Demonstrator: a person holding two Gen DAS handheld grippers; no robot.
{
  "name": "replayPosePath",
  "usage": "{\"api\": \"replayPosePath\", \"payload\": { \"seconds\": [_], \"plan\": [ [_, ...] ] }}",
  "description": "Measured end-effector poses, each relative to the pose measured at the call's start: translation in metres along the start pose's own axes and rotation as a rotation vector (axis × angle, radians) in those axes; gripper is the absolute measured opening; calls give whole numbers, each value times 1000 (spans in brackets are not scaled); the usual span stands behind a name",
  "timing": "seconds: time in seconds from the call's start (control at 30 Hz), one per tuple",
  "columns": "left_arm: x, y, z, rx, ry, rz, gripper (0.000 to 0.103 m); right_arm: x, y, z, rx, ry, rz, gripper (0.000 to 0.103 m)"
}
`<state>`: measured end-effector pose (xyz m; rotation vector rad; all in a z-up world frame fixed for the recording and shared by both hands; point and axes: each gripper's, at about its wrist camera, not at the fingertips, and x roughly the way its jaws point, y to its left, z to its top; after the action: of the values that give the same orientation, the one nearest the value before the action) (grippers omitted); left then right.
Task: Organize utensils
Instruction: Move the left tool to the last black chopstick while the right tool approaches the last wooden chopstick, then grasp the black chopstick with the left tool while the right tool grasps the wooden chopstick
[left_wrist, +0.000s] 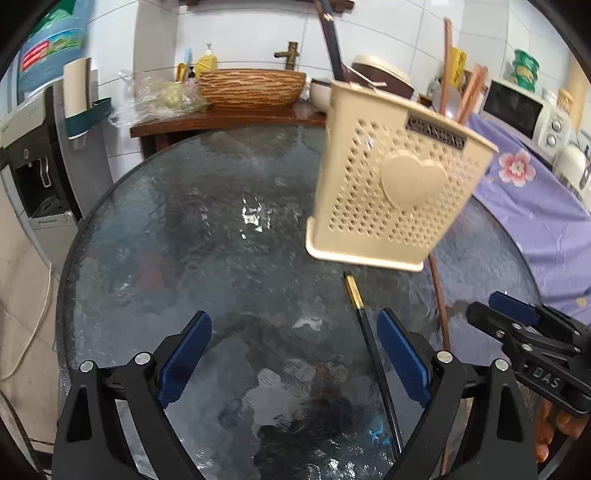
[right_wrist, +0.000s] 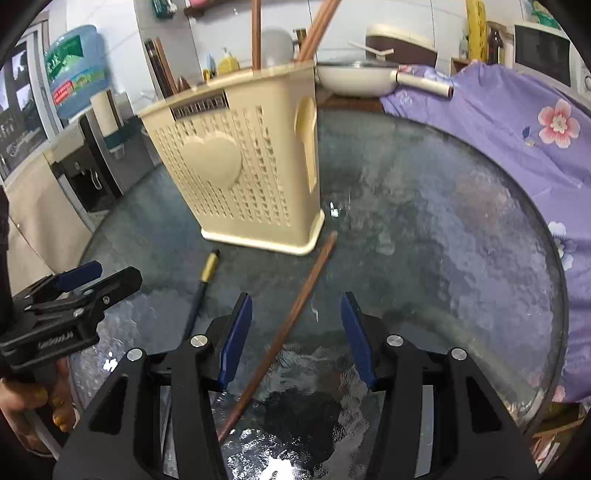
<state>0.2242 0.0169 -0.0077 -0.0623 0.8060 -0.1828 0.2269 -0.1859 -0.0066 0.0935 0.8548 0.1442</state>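
— While I look along my left gripper (left_wrist: 295, 354), what lies ahead of it?

— Its jaws stand spread with nothing between them. A black chopstick (left_wrist: 369, 332) with a gold band lies on the glass table (left_wrist: 147, 258) just inside my right-hand finger (left_wrist: 402, 358). Its long axis runs away from me, the banded tip pointing at the foot of the cream holder (left_wrist: 391, 177), which stands toward the table's far right edge with several chopsticks already upright in it. My right gripper (left_wrist: 517, 317) shows at the right edge; from here I cannot tell how its jaws stand.

— And along the right gripper (right_wrist: 297, 339)?

— It is released too, jaws wide. A brown chopstick (right_wrist: 288, 328) lies between them on the glass, slanting from near left to far right, its far end just short of the cream holder's (right_wrist: 251, 166) near corner. The black one (right_wrist: 205, 284) lies to its left, near the left gripper (right_wrist: 85, 284).

— So which hand takes which?

— I judge the right is nearer the brown stick and need only drop and close across it. The left would have to shift rightward to straddle the black one.
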Motion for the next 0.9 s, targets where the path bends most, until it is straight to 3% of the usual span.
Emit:
{"api": "replayPosePath", "payload": {
  "seconds": [0.17,0.4,0.6,0.67,0.77,0.9],
  "plan": [
    [13,-12,-7,24,42,-13,79,15,0,6,11,31,-23,50],
    [25,-34,-10,82,75,-29,75,41,2,26,-8,69,-81,43],
    [37,-48,-11,123,86,-9,68,56,0,25,-17,89,-124,41],
    [42,-50,-10,128,95,3,60,58,1,25,-20,90,-124,41],
    [46,-50,-8,126,97,17,55,60,3,25,-35,85,-132,39],
    [49,-54,-5,144,96,39,52,60,6,24,-48,79,-131,30]
  ]
}}
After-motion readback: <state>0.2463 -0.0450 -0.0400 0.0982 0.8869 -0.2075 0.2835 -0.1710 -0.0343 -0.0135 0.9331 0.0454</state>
